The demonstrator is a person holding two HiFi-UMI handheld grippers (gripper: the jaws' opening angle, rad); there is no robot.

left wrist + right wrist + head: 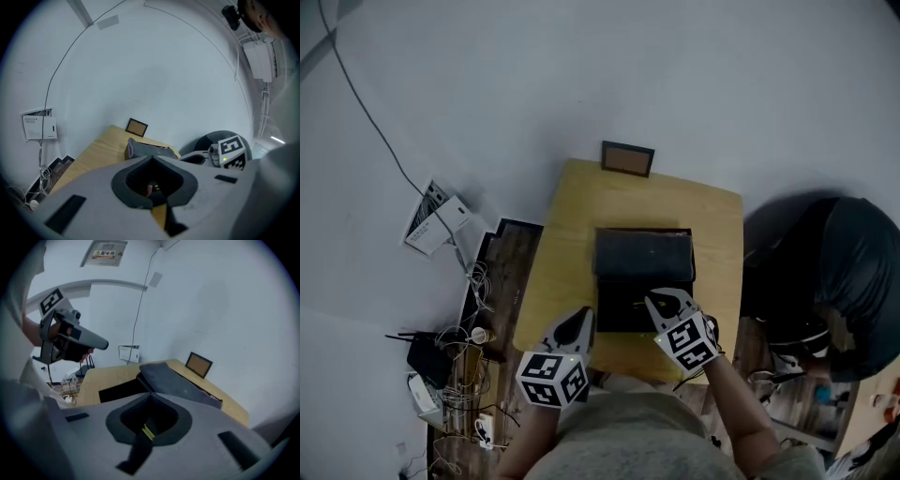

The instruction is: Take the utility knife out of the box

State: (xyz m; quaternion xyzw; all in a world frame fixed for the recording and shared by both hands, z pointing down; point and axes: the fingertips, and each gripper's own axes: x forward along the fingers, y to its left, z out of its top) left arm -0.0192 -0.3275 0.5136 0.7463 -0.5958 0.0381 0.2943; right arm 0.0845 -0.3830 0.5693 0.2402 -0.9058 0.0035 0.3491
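A black box [642, 255] lies open in the middle of the wooden table [572, 216], its lid folded back toward the far side. Its dark inside [623, 309] faces me, and I cannot make out the utility knife there. My left gripper [584, 315] hovers at the box's near left corner, jaws together and empty. The right gripper [656, 300] hangs over the near right part of the open box, also shut with nothing in it. In the right gripper view a dark strip with a yellow line [147, 432] shows through the hole behind the shut tips [150, 393].
A small framed picture [627, 157] leans on the wall at the table's far edge. A dark bag or seat [825, 272] stands right of the table. Left of it, on the floor, lie a router, cables [441, 356] and a white wall box [436, 220].
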